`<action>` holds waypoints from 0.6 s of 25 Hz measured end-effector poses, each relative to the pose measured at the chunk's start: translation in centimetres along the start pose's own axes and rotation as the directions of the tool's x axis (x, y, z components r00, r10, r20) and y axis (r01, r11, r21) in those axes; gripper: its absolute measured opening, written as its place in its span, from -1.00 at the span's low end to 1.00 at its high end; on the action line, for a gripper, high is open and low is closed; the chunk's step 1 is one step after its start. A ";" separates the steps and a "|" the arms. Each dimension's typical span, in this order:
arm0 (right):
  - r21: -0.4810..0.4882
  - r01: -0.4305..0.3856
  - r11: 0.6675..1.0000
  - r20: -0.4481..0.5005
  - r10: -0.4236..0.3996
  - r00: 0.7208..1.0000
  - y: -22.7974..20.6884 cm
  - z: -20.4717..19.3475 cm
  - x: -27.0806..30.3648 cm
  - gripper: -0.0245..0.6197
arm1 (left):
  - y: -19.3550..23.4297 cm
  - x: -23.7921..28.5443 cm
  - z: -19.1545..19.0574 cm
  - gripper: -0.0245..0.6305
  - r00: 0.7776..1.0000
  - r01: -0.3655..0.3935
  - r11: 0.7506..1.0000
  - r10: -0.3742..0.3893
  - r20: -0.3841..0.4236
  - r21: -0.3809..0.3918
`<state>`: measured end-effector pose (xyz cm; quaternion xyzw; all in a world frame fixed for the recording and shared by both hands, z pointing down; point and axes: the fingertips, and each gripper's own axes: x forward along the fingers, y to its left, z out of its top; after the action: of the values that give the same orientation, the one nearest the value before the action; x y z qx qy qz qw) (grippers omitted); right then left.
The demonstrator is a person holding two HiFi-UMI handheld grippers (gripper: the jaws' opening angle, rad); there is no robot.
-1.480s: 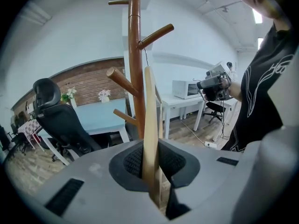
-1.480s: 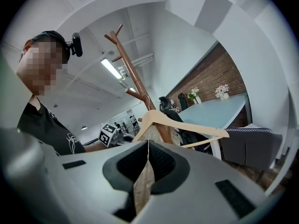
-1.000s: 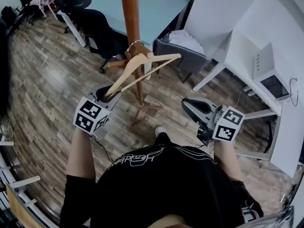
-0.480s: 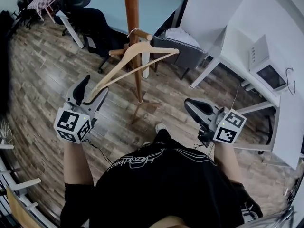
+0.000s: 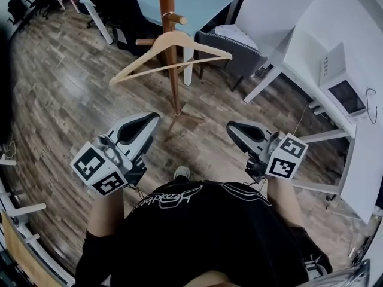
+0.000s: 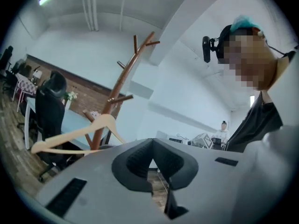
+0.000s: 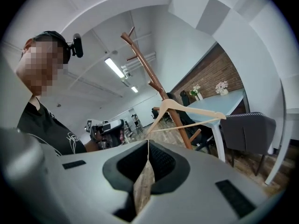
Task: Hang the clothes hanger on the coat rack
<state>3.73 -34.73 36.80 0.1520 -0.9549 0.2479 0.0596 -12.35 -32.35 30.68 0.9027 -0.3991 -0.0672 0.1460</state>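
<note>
A pale wooden clothes hanger [image 5: 173, 36] hangs by its hook from a peg of the brown wooden coat rack [image 5: 170, 70], with nothing holding it. It also shows in the left gripper view as the hanger [image 6: 98, 124] on the coat rack [image 6: 124, 85], and in the right gripper view as the hanger [image 7: 187, 110] in front of the rack [image 7: 156, 85]. My left gripper [image 5: 153, 117] [image 6: 152, 143] is shut and empty, well short of the hanger. My right gripper [image 5: 231, 128] [image 7: 148, 146] is shut and empty too, to the right of the rack's foot.
A blue-grey table [image 5: 197, 5] stands behind the rack, with a black office chair [image 5: 125, 17] at its left and a grey armchair [image 5: 233, 58] at its right. A white desk with a box-like device [image 5: 341, 88] runs along the right. The floor is wood plank.
My left gripper let go of the hanger's lower end, opened wide, then shut, and drew back toward my body. The hanger swung to hang from the peg. My right gripper shifted slightly.
</note>
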 end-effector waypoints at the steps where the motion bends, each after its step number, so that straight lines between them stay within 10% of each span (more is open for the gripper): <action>1: 0.002 -0.016 1.000 -0.004 0.016 1.000 0.0 -0.3 -0.7 -0.80 | -1.2 1.0 -1.2 -0.90 1.000 0.002 1.000 -0.003 -0.022 -0.009; 15: 0.060 -0.097 0.994 0.030 0.095 0.995 2.9 -6.0 -19.1 -0.80 | -22.1 8.5 -12.5 -0.90 0.997 -0.044 0.992 0.036 -0.072 -0.118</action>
<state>21.10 -24.44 37.09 0.1111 -0.9538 0.2774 0.0298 11.81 -21.93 35.52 0.8861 -0.4069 -0.0562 0.2147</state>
